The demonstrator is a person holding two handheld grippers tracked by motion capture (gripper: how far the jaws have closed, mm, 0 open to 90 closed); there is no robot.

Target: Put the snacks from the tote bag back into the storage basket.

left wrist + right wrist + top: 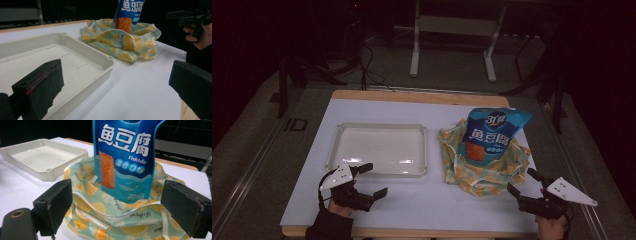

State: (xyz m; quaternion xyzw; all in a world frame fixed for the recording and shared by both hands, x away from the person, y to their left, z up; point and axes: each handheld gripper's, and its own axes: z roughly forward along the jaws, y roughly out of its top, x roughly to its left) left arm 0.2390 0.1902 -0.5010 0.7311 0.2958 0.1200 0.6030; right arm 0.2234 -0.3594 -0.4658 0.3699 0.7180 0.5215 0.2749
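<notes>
Two tools wait at the near edge of the white worktop (pixel 412 200), each held in a person's hand; the left tool (pixel 371 180) sits at the near left with its jaws spread wide and nothing between them, just near the near-left corner of the cream plastic tray (pixel 379 149); the right tool (pixel 524 183) sits at the near right, its jaws likewise wide apart and empty, pointed toward the fabric bag (pixel 484 165) and just short of its near-right edge. The fabric bag, pale with a yellow lemon print, lies crumpled on the right half of the worktop, to the right of the tray and apart from it; a blue snack pouch (pixel 492 132) printed with white characters and the word Fishtofu stands upright out of the bag's open mouth, leaning slightly toward the far side. In the right gripper view the pouch rises between the two black jaws, farther off, with white drawstring loops of the bag showing below it; in the left gripper view the tray's near wall lies beside the left jaw, and the bag and the pouch stand beyond the tray's corner.
</notes>
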